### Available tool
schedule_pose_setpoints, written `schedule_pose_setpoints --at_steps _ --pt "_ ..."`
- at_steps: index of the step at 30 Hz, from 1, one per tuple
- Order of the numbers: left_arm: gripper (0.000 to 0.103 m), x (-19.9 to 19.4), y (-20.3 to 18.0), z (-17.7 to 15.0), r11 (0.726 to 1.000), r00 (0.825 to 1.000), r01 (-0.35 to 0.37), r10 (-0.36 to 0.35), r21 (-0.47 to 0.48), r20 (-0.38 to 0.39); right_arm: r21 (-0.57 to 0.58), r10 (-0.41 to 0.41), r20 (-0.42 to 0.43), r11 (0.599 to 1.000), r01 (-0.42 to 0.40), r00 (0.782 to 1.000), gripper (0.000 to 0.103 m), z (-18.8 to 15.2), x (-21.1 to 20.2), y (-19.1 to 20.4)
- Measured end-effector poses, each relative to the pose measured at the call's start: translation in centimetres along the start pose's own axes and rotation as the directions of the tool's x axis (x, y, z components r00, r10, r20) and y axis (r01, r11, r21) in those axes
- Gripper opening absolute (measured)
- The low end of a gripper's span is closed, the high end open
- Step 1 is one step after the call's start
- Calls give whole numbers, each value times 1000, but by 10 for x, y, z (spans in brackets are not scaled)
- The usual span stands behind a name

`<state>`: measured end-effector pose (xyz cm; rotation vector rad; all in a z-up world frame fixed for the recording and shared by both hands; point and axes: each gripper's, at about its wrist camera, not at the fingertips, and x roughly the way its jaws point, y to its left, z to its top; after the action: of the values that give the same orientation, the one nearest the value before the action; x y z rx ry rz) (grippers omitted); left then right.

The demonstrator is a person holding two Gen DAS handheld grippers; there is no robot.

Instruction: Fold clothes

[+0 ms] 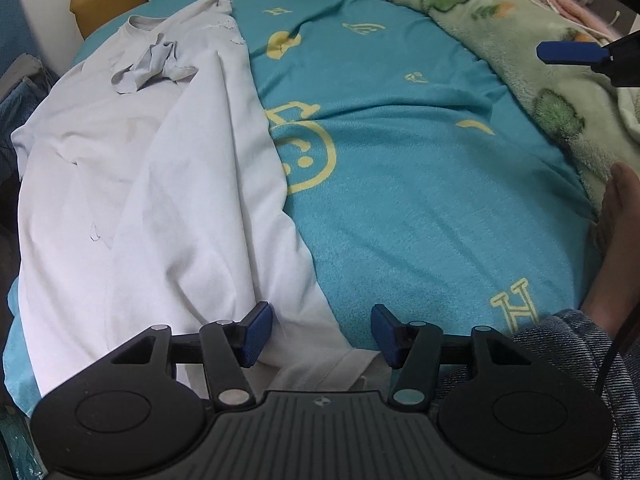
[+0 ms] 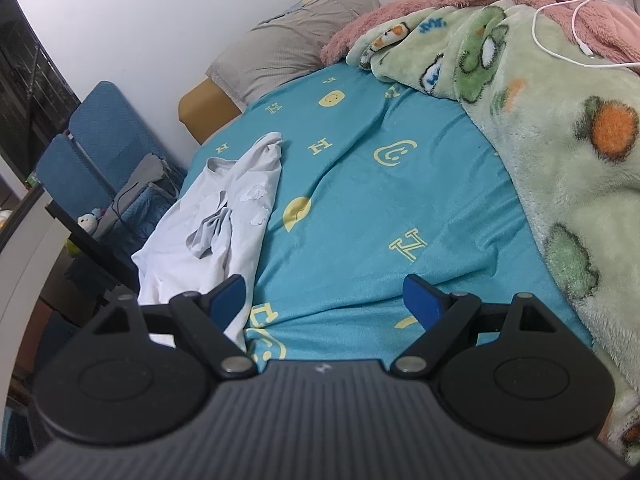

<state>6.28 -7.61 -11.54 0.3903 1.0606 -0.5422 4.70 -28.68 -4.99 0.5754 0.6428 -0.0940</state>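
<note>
Shirt: white T-shirt [image 1: 160, 184] lies spread but rumpled along the left side of the bed, collar toward the far end, hem at the near edge; a long fold runs down its right side.
Small garment: crumpled grey cloth [image 1: 154, 66] rests on the shirt's chest, just below the collar.
Bed: teal sheet [image 1: 420, 184] printed with yellow smiley faces and letters, bare to the right of the shirt.
Blanket: green fleece blanket [image 2: 560, 168] with cartoon figures heaped along the bed's right side, a pink blanket [image 2: 432, 4] behind it and a white cable [image 2: 560, 24] lying across both.
Pillow: grey pillow [image 2: 288, 44] at the head of the bed, against the wall.
Left gripper [image 1: 322, 334]: released, jaws apart, poised over the shirt's near hem; the left blue pad is above the white fabric, the right one above the sheet, nothing pinched.
Right gripper [image 2: 326, 300]: released, jaws wide, hanging above the bare sheet beside the shirt, holding nothing.
Person: a bare foot [image 1: 616, 248] and a denim trouser leg [image 1: 560, 344] at the near right.
</note>
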Motion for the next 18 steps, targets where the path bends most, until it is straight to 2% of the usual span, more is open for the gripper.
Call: schedule_pose_setpoints --at_steps 1,2,3,4,6,9,12,16,18 --pt "48 0 0 0 1000 1000 -5 5 -1 0 9 12 3 1000 -12 1000 87 0 0 0" --pt "41 0 2 1 1000 1000 -8 8 -6 1 18 25 5 1000 -25 1000 87 -1 0 -1" --pt "29 -1 3 1 1000 1000 -9 9 -13 2 27 37 8 999 -37 999 87 -1 0 -2" --pt "24 -2 5 1 1000 1000 1 -1 -29 5 36 50 11 998 -50 999 87 -1 0 -2" --pt "3 -4 16 -1 994 999 46 -44 -97 22 58 83 18 995 -84 996 87 0 2 -3" --pt "2 -12 30 -4 976 993 107 -96 -187 69 83 133 5 988 -133 991 87 15 17 2" --pt "2 -30 32 -9 967 980 151 -119 -204 160 73 187 -14 980 -185 982 78 37 49 15" --pt "2 -56 37 -15 950 941 237 -172 -205 290 144 284 -28 950 -277 958 74 63 113 26" --pt "2 -65 40 -18 940 922 276 -199 -201 332 188 301 -39 939 -289 953 73 74 155 30"
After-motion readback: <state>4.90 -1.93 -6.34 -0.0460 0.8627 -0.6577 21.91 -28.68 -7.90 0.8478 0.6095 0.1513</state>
